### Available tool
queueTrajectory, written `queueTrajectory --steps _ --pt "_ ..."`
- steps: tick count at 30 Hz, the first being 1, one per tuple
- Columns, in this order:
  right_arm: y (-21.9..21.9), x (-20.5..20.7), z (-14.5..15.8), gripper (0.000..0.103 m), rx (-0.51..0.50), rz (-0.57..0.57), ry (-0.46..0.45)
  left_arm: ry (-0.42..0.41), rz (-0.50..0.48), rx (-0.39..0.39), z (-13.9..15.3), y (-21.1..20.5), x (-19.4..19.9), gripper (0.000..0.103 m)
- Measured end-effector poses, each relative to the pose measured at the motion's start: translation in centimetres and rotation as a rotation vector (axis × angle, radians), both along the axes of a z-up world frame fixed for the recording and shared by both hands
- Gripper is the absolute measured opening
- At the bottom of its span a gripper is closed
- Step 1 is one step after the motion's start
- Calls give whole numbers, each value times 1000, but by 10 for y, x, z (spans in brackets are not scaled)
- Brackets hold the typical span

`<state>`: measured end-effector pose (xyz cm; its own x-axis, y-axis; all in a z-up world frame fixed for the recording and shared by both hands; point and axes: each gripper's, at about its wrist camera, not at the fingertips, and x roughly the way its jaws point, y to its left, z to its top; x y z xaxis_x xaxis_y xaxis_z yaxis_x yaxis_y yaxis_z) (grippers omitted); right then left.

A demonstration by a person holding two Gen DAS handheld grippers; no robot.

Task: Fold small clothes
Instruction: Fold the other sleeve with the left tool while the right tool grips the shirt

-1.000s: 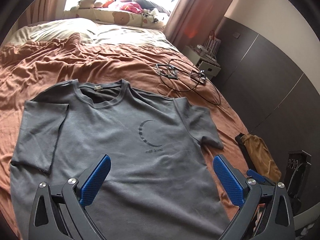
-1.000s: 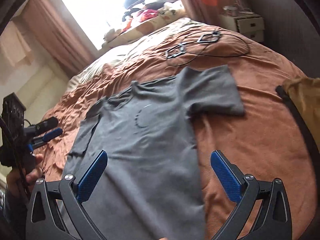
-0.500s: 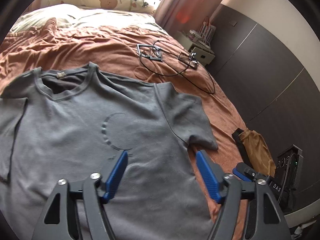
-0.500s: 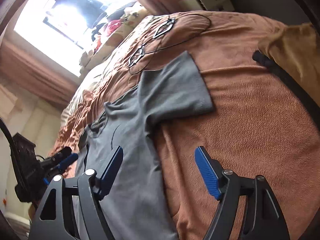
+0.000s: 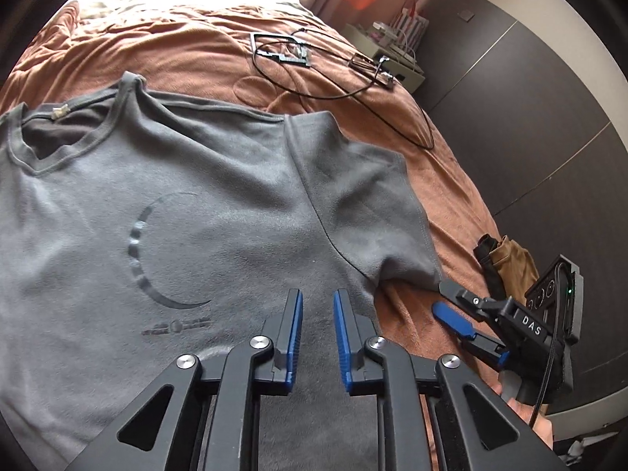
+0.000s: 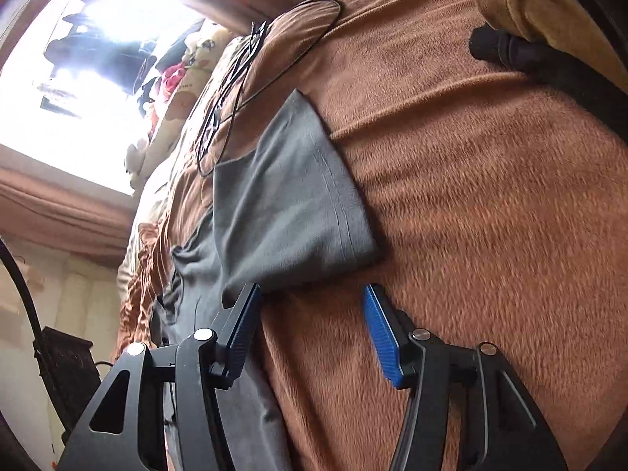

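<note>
A grey short-sleeved cotton T-shirt with a dark crescent print lies flat, front up, on a rust-brown fleece bedspread, filling the left and centre of the left wrist view. The left gripper, black-framed with blue ribbed pads, sits at lower centre over the shirt's body near the armpit seam; its jaws are narrow and closing, with only a slim gap, and no fold of cloth visibly pinched. In the right wrist view the right gripper stands at lower centre, jaws about half apart and closing; bare bedspread shows between them, the shirt sleeve just beyond its left pad. A black cable loop lies on the bedspread at upper centre. A tan and black bag rests at the right edge
</note>
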<state>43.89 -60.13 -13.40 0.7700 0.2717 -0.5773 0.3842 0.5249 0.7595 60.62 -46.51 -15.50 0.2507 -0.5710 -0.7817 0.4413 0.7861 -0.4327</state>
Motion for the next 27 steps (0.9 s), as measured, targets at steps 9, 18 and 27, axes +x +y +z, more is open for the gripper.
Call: queueTrajectory --steps 9,18,27 --pt "-5 17 -3 13 -34 -53 30 29 -22 14 -19 -22 10 5" --pt "10 14 39 5 -172 3 -96 50 -41 6 -29 -45 12 2" --pt "28 16 59 4 -221 68 -176 115 -37 -38 -43 -54 19 2"
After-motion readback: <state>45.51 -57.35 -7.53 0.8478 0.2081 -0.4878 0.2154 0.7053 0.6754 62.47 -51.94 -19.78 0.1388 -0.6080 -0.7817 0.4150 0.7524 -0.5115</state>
